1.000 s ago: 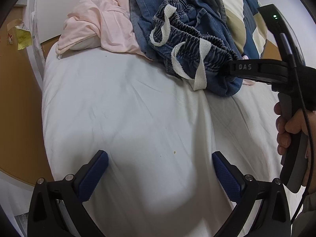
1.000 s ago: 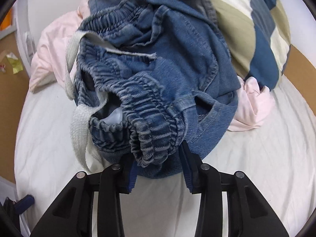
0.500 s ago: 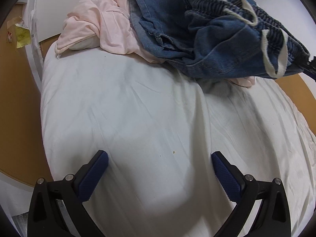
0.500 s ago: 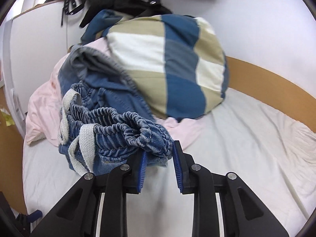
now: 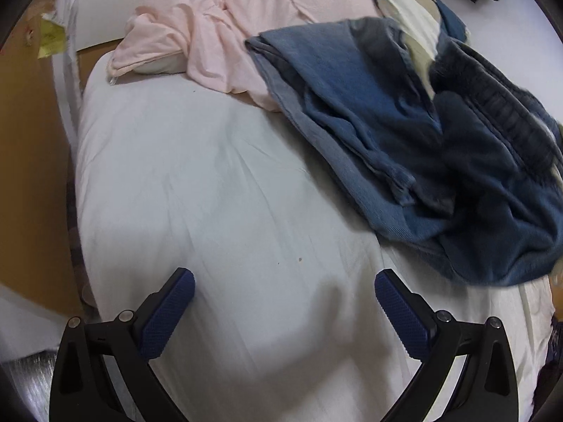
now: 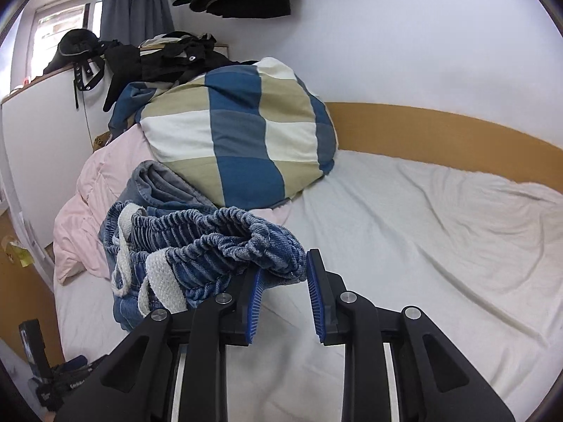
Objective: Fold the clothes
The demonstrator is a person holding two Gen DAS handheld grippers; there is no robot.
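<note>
A: Where are the denim shorts [image 6: 197, 246]?

B: Bunched on the bed [image 6: 404, 218], at nine o'clock of the right hand-held gripper [image 6: 283, 293]. Its fingers stand parted, waistband draped against the left finger, not pinched.

A: And the left hand-held gripper [image 5: 284, 311]?

B: Spread wide over bare sheet, gripping nothing, probably free to catch another edge.

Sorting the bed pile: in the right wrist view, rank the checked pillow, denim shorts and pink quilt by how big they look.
1. checked pillow
2. denim shorts, near the camera, so inflated
3. pink quilt, partly hidden, so unsure
</note>
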